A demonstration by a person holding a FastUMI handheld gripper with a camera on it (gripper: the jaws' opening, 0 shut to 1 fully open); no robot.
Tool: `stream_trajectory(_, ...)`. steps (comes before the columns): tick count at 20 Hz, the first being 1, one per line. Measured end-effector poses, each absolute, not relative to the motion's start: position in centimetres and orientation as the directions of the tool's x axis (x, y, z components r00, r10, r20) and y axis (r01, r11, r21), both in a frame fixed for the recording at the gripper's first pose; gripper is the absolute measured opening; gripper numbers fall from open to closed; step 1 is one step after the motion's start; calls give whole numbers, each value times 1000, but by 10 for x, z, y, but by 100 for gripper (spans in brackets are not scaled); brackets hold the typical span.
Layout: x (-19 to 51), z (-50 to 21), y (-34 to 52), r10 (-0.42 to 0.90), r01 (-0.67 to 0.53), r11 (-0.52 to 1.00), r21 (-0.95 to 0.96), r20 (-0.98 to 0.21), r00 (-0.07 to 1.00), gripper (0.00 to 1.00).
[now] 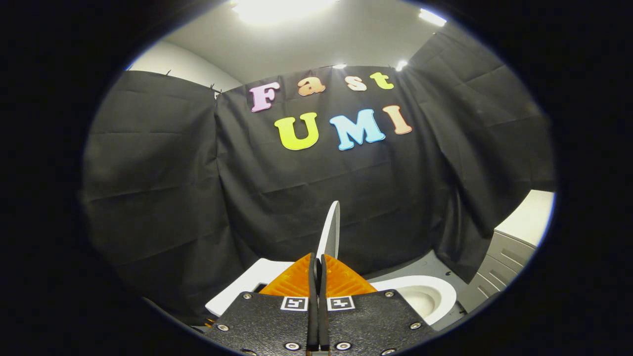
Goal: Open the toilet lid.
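Tongs seemingly pinch upright lid; bowl open.

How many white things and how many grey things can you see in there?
White: 3, the raised toilet lid pinched edge-on between the gripper fingers, the toilet bowl, the toilet tank.
Grey: 1, the drawer cabinet beside the bowl.
Total: 4
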State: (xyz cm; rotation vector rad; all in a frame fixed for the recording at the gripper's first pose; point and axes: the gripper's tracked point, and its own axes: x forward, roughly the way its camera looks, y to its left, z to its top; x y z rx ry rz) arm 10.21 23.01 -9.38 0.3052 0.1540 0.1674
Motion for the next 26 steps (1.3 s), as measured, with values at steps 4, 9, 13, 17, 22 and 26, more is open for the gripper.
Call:
stream_trajectory(4,101,-89,249,202,-162,938,308,-101,974,0)
stream_trajectory(9,102,-87,270,230,-191,923,334,-82,970,0)
stream_trajectory(13,98,-83,292,258,-227,914,336,-52,965,0)
stream_trajectory(17,99,-84,308,266,-235,906,352,-41,963,0)
stream_trajectory(22,98,-84,330,300,-267,890,369,-34,953,0)
stream_trajectory(26,103,-86,341,309,-294,946,134,-115,944,0)
